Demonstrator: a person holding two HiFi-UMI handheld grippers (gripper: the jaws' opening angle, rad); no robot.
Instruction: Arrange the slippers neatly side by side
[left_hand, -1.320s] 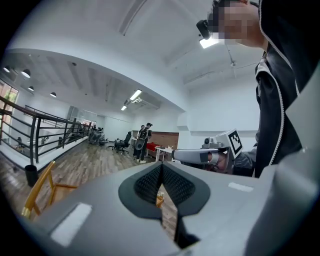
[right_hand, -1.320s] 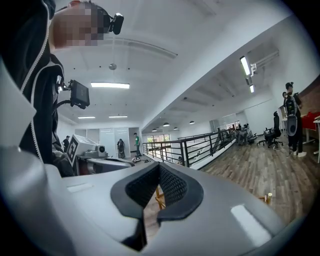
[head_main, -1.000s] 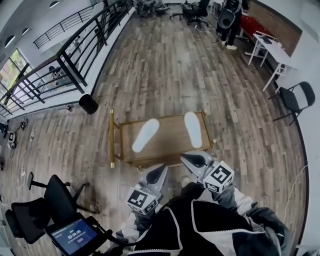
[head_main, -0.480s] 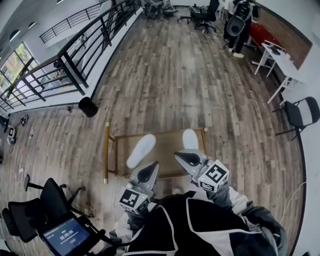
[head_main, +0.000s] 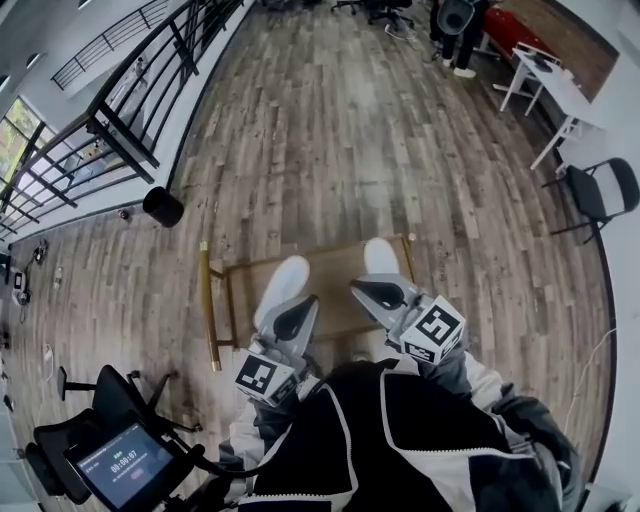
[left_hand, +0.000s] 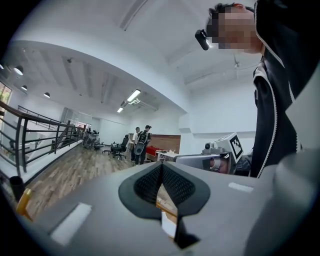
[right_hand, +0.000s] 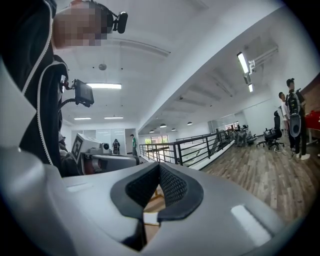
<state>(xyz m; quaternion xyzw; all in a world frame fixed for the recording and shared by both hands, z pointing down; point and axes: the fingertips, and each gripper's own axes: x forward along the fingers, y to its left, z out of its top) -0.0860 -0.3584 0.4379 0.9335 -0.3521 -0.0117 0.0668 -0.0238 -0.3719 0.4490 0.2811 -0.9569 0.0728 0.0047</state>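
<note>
Two white slippers lie apart on a low wooden table (head_main: 335, 283) with a gold frame. The left slipper (head_main: 284, 283) is slanted; the right slipper (head_main: 380, 256) lies nearly straight. My left gripper (head_main: 304, 305) hovers over the near end of the left slipper, jaws shut and empty. My right gripper (head_main: 360, 289) is just in front of the right slipper, also shut and empty. In the left gripper view the shut jaws (left_hand: 161, 172) hide most of the table. The right gripper view shows its shut jaws (right_hand: 159, 176) the same way.
A black bin (head_main: 162, 206) stands left of the table by a black railing (head_main: 105, 130). An office chair (head_main: 95, 410) and a tablet (head_main: 125, 465) sit at the near left. A folding chair (head_main: 600, 190), a white desk (head_main: 545, 85) and people (head_main: 455, 25) are farther off on the wooden floor.
Both grippers have moved forward to the table and now overlap the slippers' near ends. Their jaws stayed shut. The slippers have not moved on the table.
</note>
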